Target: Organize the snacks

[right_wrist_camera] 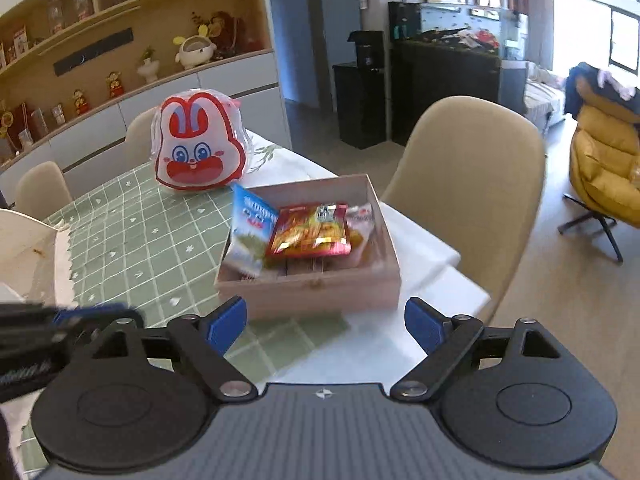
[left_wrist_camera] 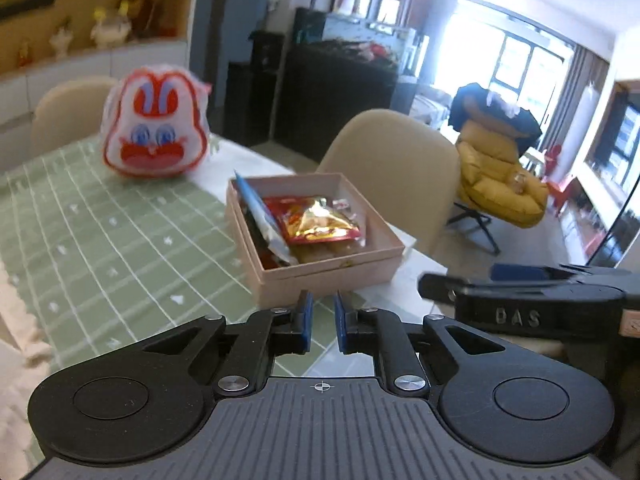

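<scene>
A pale pink box [left_wrist_camera: 332, 270] [right_wrist_camera: 312, 292] stands near the table's right edge. It holds a red and gold snack packet [left_wrist_camera: 320, 222] [right_wrist_camera: 310, 230], a blue and white packet [left_wrist_camera: 260, 216] [right_wrist_camera: 250, 228] leaning on its left wall, and other snacks beneath. My left gripper [left_wrist_camera: 322, 320] is nearly shut and empty, just in front of the box. My right gripper [right_wrist_camera: 324, 322] is open and empty, its jaws wide apart before the box's front wall. The right gripper also shows in the left wrist view [left_wrist_camera: 520, 300].
A red and white rabbit-face bag [left_wrist_camera: 154, 130] [right_wrist_camera: 198, 146] sits behind the box on the green checked tablecloth [left_wrist_camera: 100, 232] [right_wrist_camera: 136, 236]. A beige chair [left_wrist_camera: 394, 168] [right_wrist_camera: 468, 176] stands beyond the table's right edge. A white box [right_wrist_camera: 24, 240] lies at the left.
</scene>
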A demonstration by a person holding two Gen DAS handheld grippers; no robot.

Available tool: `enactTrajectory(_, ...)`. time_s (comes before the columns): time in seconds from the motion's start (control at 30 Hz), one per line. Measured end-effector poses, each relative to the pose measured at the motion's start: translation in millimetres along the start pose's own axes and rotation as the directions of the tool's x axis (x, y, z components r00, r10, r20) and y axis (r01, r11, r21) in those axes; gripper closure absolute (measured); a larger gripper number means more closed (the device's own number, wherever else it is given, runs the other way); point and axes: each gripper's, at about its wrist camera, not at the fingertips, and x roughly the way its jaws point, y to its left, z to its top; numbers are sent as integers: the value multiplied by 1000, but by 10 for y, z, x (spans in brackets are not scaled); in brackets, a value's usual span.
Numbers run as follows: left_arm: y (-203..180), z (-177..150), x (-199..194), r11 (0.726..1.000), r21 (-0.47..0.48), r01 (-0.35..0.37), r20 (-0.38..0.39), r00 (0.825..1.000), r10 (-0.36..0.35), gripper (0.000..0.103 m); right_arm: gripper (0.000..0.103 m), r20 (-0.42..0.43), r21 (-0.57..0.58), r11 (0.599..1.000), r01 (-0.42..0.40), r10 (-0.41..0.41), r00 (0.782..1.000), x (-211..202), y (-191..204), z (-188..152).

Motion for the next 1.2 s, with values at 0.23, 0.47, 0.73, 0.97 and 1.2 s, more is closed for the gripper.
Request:
enactTrajectory(0.23, -187, -92, -119, 999, 51, 2, -15, 1000, -1, 90, 15, -4, 14, 999, 32, -32, 999, -301, 157, -214)
enactTrajectory(0.47, -198, -135, -207, 998, 56, -13, -13, 1000, 13, 90, 15, 8, 11, 998, 59, -59, 998, -381, 189, -259)
enactTrajectory(0.73, -151, -176, -268, 999, 35, -30, -16, 999, 31, 90, 16, -8, 8, 998, 54, -54, 999, -354, 200, -289)
enactTrajectory(0.97, -126, -193, -292, 999, 20, -33, -21, 999, 33, 90, 15, -16, 5, 999, 50, -50, 999, -342, 220, -311)
enactTrajectory(1.2, -113, -187, -276, 1000, 20, -14, -28, 1000, 15, 90, 16, -22, 7, 998, 58, -58, 998, -323, 208, -322)
